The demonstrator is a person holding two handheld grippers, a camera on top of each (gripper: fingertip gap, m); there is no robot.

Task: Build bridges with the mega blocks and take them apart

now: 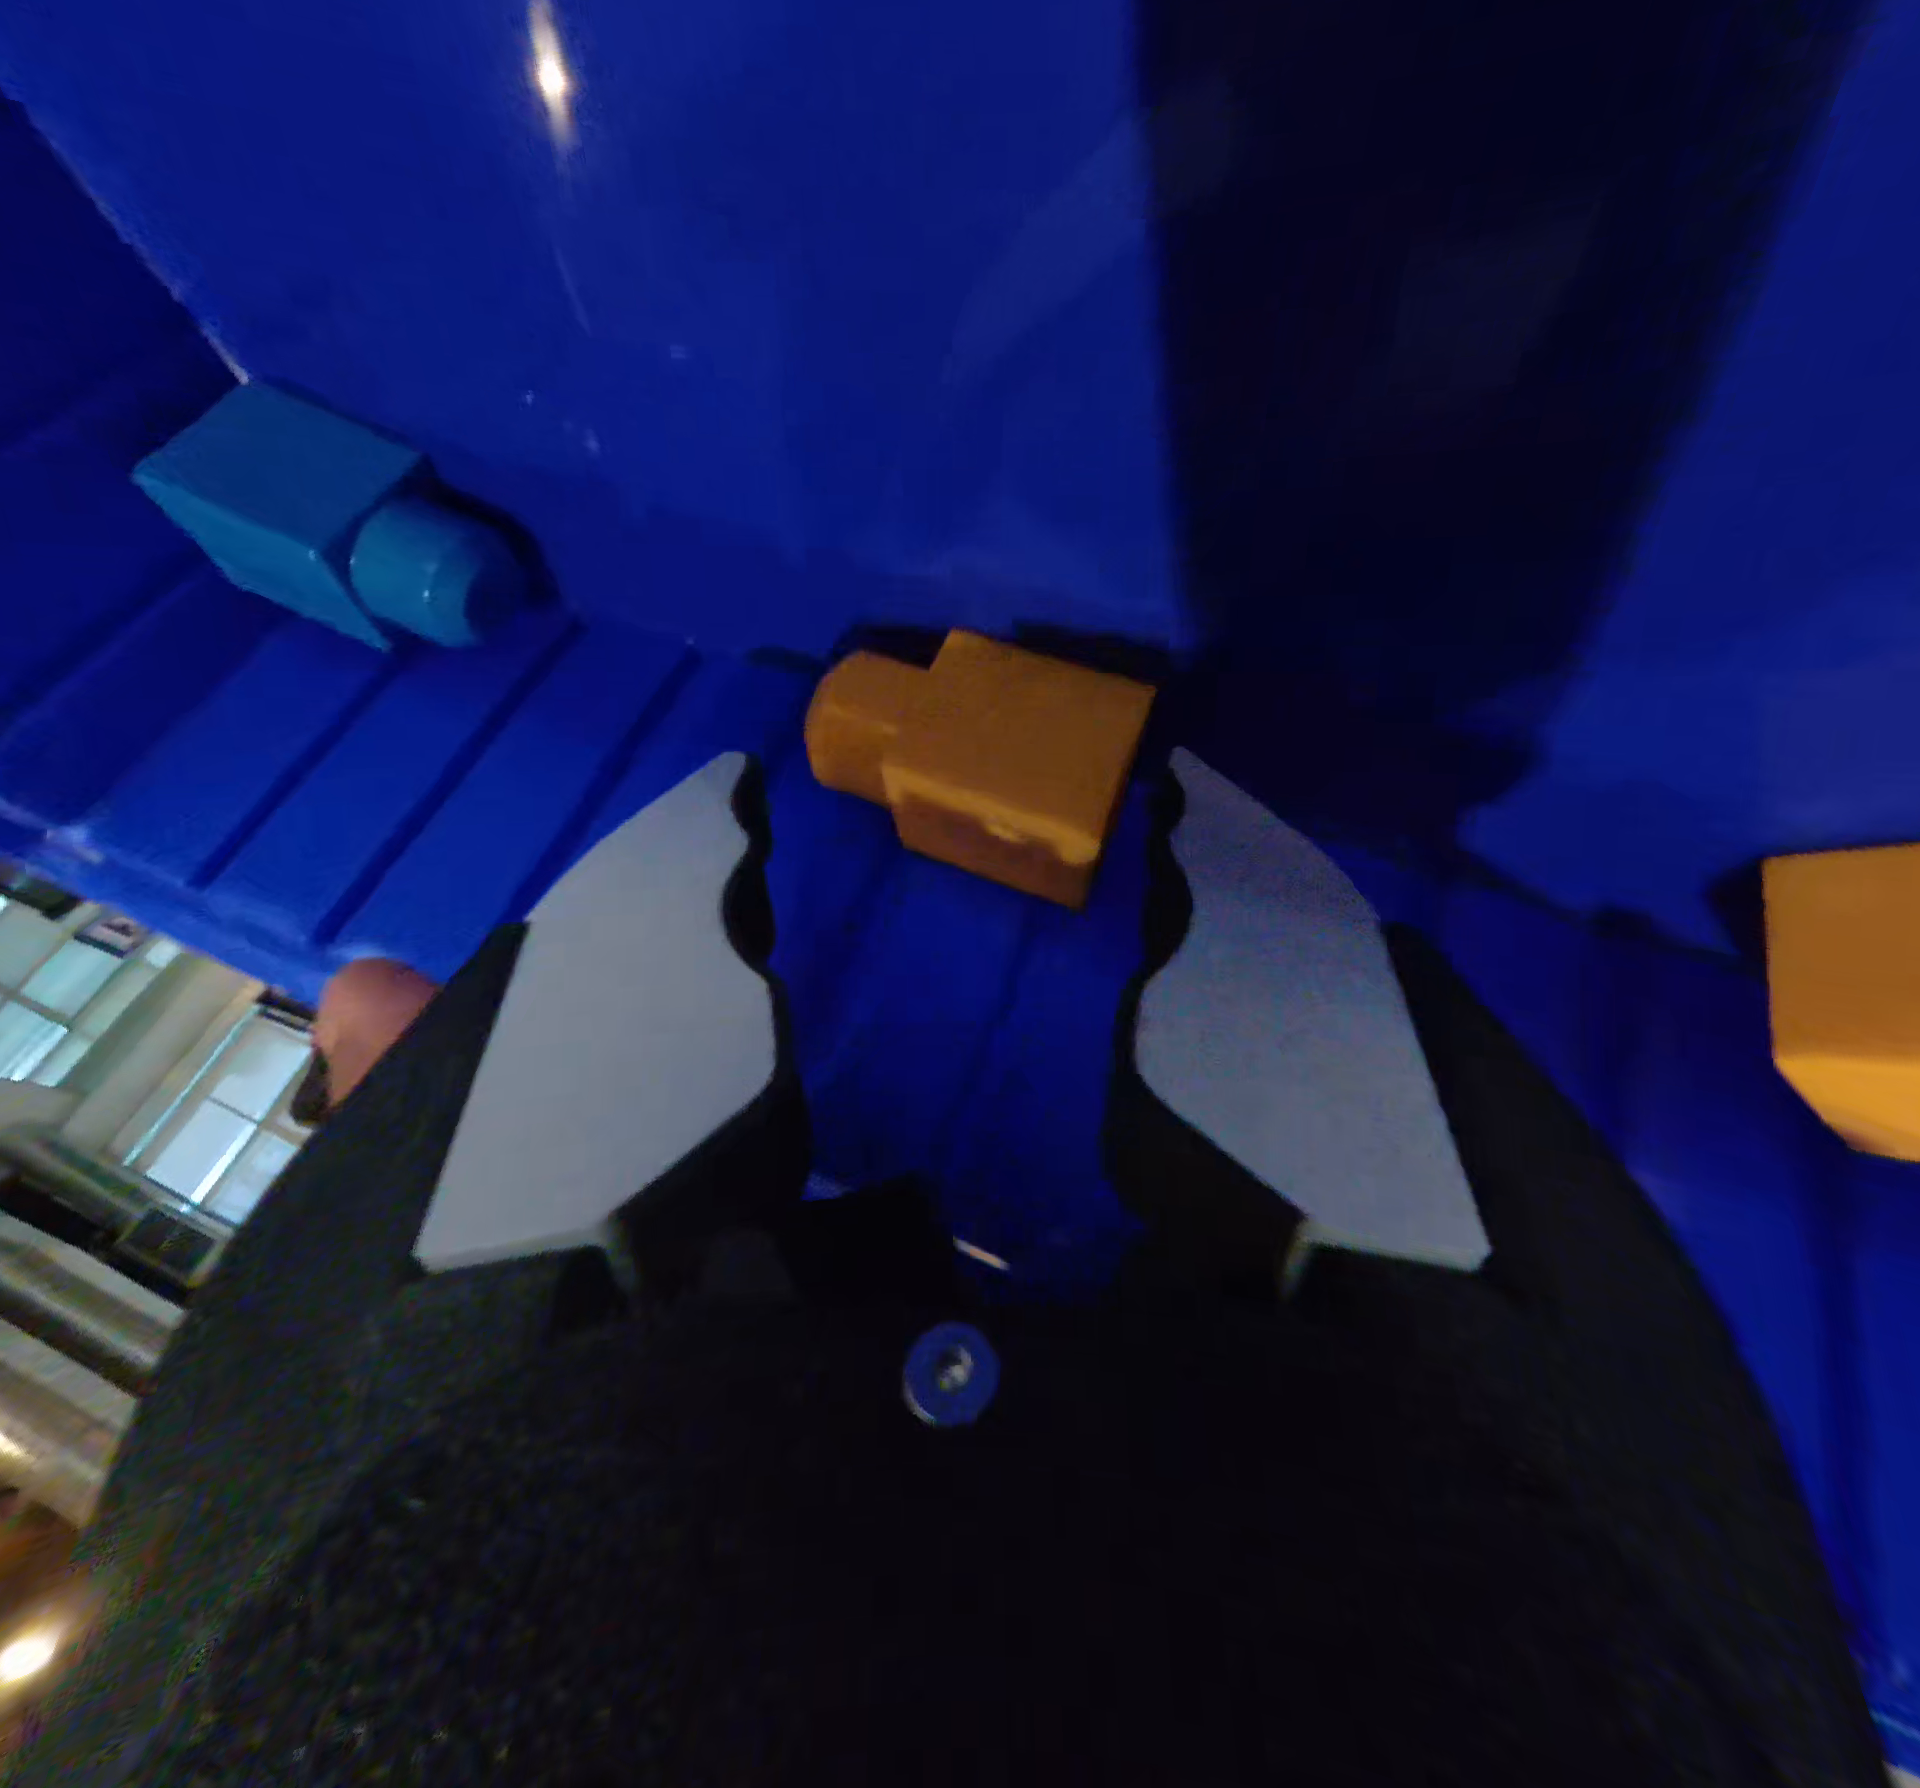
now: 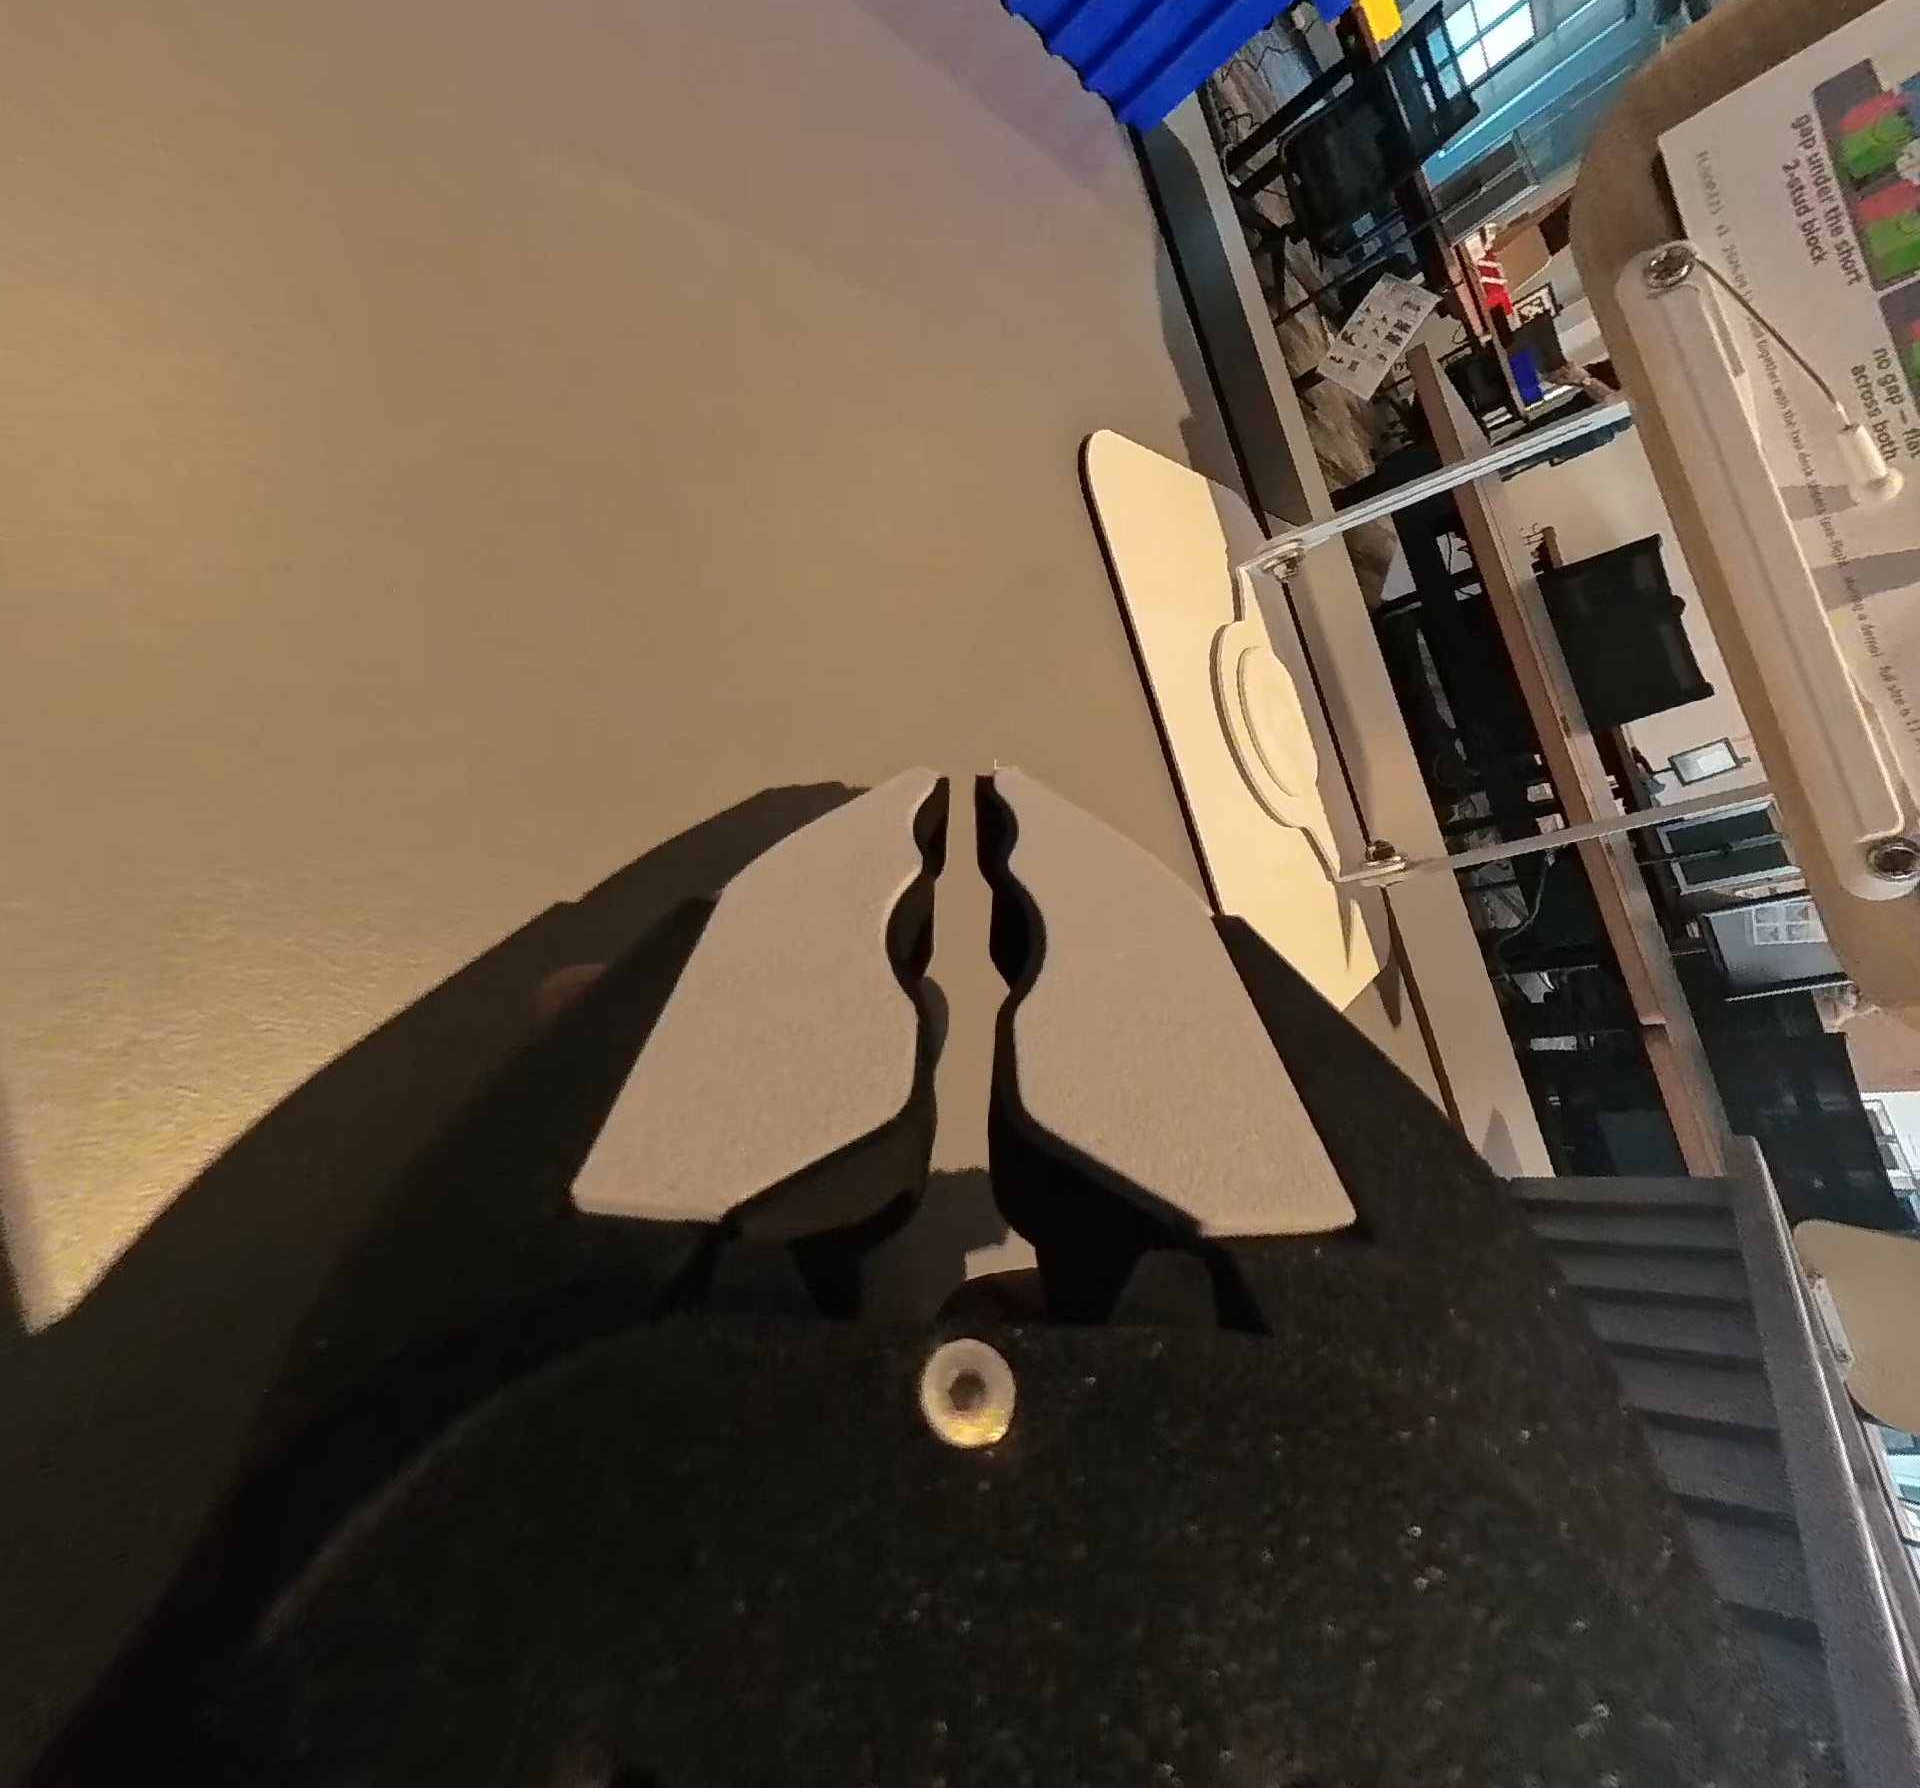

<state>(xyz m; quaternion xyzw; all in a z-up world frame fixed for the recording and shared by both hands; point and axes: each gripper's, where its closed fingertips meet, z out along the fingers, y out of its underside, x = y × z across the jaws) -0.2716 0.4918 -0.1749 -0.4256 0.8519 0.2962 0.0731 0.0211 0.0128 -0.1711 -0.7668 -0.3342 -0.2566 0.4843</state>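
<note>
Orange mega block (image 1: 977, 762) inside blue bin (image 1: 727, 284), just beyond spread left gripper (image 1: 961, 803); right gripper (image 2: 961, 788) nearly closed, empty, over table (image 2: 468, 388)

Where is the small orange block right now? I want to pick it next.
In the left wrist view, the small orange block lies inside the blue bin, just ahead of the open left gripper.

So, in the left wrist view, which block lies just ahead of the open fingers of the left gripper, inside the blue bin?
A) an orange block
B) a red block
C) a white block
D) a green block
A: the orange block lies on the ribbed floor of the blue bin, just beyond the tips of the left gripper, whose jaws stand apart and hold nothing.
</note>
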